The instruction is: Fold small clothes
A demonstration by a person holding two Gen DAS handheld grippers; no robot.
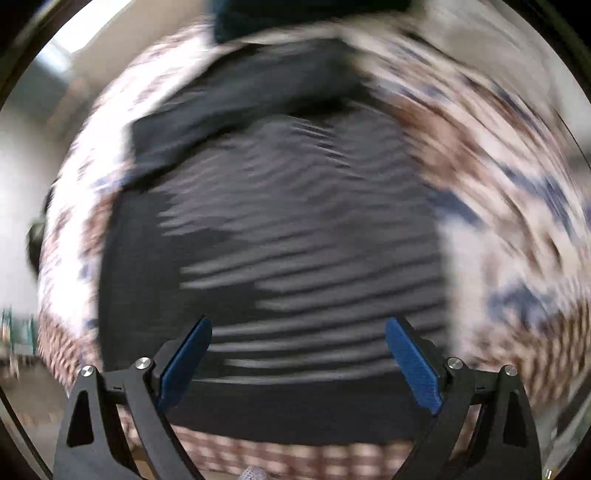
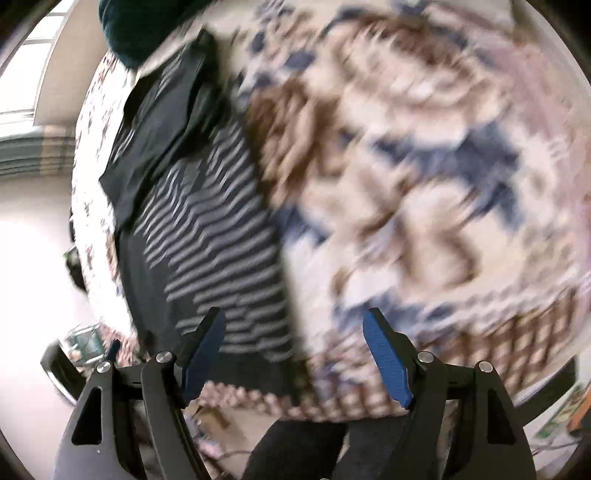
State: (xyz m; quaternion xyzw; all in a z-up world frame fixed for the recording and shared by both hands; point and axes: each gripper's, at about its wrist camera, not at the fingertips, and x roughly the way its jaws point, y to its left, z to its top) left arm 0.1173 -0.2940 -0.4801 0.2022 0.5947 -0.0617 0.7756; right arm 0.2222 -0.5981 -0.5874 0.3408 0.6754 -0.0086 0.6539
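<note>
We find both views heavily motion-blurred. The striped garment (image 1: 295, 236) shows smeared stripes; its fold lines cannot be read. The patterned cover (image 2: 424, 166) has an indistinct print. A dark teal item (image 1: 258, 18) at the far edge is cut off by the frame, unidentifiable.

A patterned brown, blue and cream cover (image 2: 424, 177) lies beneath a dark teal cushion (image 1: 280, 14).

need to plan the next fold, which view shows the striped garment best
The left wrist view: the striped garment fills its centre, nearly whole, with the folded dark part at the top. The right wrist view shows it pushed to the left at an angle, narrower, with the patterned cloth taking most of the frame. Both are blurred.
</note>
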